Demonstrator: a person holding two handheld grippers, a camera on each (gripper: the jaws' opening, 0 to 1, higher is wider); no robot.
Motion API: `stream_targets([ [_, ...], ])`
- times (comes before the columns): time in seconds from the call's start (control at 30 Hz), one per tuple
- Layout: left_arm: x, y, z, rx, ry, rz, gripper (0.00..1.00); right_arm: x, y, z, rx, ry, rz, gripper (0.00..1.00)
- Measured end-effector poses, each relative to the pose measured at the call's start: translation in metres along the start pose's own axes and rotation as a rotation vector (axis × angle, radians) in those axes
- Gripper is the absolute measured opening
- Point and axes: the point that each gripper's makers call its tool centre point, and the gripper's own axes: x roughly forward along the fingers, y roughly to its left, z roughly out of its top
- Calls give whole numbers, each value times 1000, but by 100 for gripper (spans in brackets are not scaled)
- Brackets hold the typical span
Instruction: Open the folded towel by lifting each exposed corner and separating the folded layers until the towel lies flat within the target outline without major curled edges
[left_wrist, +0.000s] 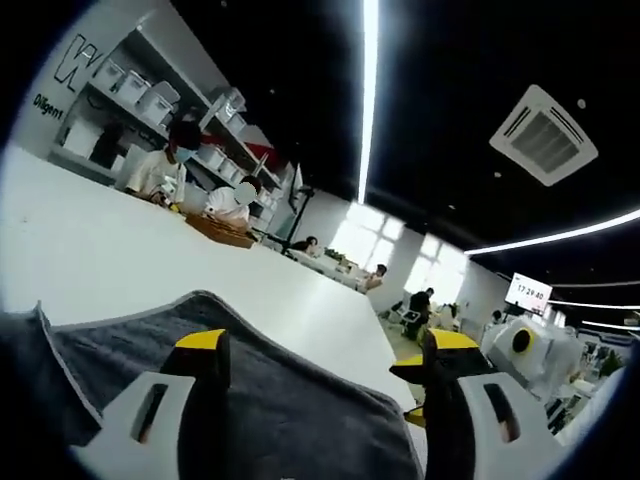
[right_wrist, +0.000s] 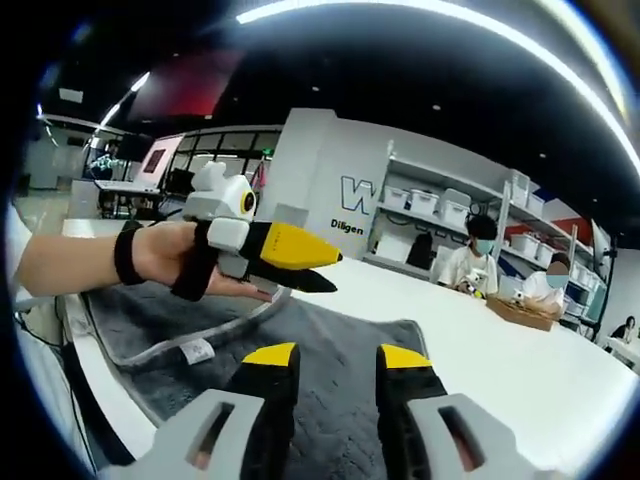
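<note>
A dark grey towel (left_wrist: 290, 410) with a paler hem lies on the white table (left_wrist: 120, 250). My left gripper (left_wrist: 325, 350) hovers just over it, its yellow-tipped jaws wide apart and holding nothing. In the right gripper view the towel (right_wrist: 330, 330) spreads from near left to a far corner, with a white label (right_wrist: 195, 350) at its near edge. My right gripper (right_wrist: 337, 360) is open above the cloth with nothing between its jaws. A hand with a black wrist strap holds the left gripper (right_wrist: 330, 270) low over the towel's left part, jaws pointing right.
Two people sit at the table's far end beside a wooden tray (right_wrist: 520, 312). Shelves of white bins (right_wrist: 440, 205) line the wall behind them. The table's near edge (right_wrist: 90, 370) runs along the towel's left side. More desks and people are visible farther back.
</note>
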Motion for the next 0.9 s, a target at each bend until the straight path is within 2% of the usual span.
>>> stream_targets([
  [0.13, -11, -3, -4, 27, 17, 9, 76, 2, 9, 3, -2, -7, 33, 28],
  [0.23, -20, -4, -8, 117, 28, 27, 77, 2, 12, 3, -1, -7, 42, 29],
  [0.3, -26, -9, -16, 148, 65, 21, 78, 3, 12, 2, -3, -8, 38, 29],
  [0.37, -30, -11, -16, 178, 61, 37, 78, 4, 14, 0, 1, -6, 46, 28],
  [0.47, -37, -22, -15, 224, 52, 27, 77, 5, 18, -3, 12, -7, 55, 28],
  [0.73, -63, -39, -14, 244, 58, 18, 77, 5, 31, -1, 0, -15, 78, 28],
  [0.9, -88, -46, -6, 261, 21, 30, 77, 7, 40, 5, -11, -23, 96, 29],
])
